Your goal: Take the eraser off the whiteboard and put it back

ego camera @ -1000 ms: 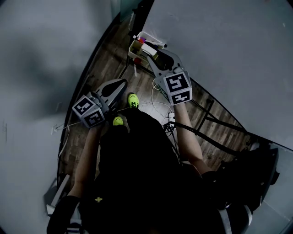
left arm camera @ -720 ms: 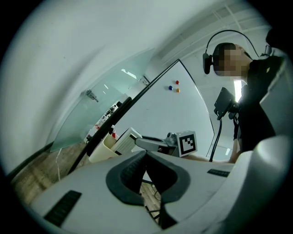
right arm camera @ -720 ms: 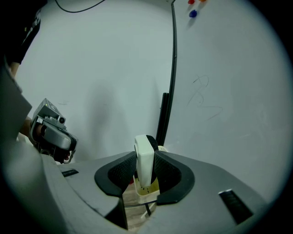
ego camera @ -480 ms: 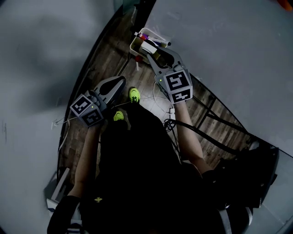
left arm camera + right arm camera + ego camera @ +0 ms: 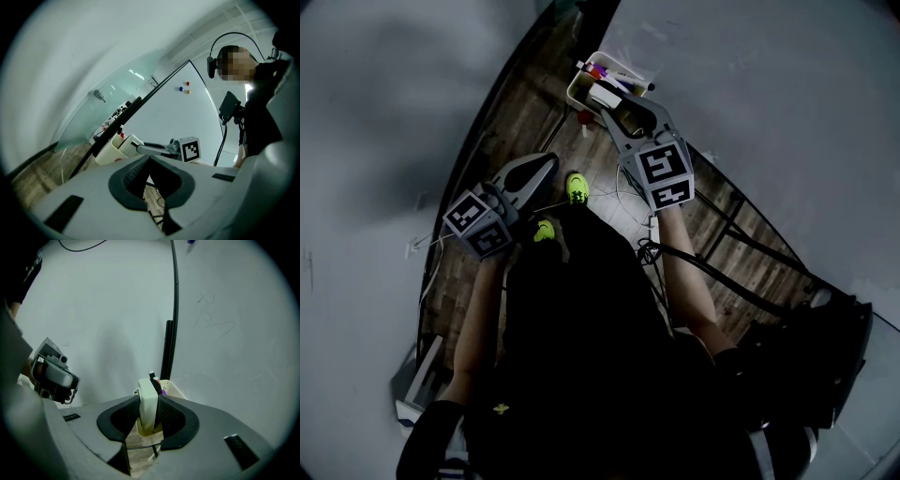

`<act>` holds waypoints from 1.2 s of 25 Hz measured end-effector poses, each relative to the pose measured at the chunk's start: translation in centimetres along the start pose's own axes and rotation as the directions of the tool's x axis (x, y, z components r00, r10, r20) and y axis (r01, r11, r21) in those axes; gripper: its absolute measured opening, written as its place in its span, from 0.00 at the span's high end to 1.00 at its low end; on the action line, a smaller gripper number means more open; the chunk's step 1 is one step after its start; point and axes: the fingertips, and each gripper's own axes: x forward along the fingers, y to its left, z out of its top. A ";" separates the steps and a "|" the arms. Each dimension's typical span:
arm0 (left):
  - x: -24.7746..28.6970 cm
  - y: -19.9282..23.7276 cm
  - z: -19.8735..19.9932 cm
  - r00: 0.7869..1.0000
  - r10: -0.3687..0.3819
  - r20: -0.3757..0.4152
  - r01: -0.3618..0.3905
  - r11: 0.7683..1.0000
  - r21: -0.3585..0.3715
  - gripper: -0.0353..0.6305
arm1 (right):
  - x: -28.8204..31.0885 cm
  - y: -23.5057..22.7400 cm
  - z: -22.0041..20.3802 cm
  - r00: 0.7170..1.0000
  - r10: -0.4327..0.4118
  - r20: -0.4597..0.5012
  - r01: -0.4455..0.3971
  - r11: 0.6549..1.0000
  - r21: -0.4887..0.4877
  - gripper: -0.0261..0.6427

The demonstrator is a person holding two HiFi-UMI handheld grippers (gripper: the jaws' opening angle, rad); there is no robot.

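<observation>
The right gripper (image 5: 148,414) pinches the cream rectangular plastic eraser (image 5: 148,399) upright — dark felt on one face — while the left gripper (image 5: 149,165) is closed and empty.

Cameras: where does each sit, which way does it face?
Head view: on the head, steeply down; arms, shoes, left gripper, right gripper.
Left gripper view: on that gripper, toward the whiteboard; shut jaws, torso.
Right gripper view: on that gripper, toward the marker tray; jaws clamping the eraser.
Shared: all show marker tray and eraser.
</observation>
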 end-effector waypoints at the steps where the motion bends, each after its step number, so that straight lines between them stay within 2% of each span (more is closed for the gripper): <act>1: 0.0 -0.1 0.0 1.000 0.000 -0.001 0.000 1.000 -0.001 0.95 | 0.0 0.0 0.0 1.000 0.001 -0.002 -0.001 1.000 0.000 0.77; 19: -0.4 0.0 -0.5 1.000 0.006 -0.011 -0.006 1.000 -0.001 0.95 | 0.7 0.4 -1.6 1.000 0.009 -0.028 -0.008 1.000 0.021 0.77; 30: -0.9 -0.5 0.0 1.000 -0.003 -0.005 0.003 1.000 0.012 0.95 | -0.3 0.4 -0.4 1.000 -0.009 0.013 0.008 0.999 0.035 0.75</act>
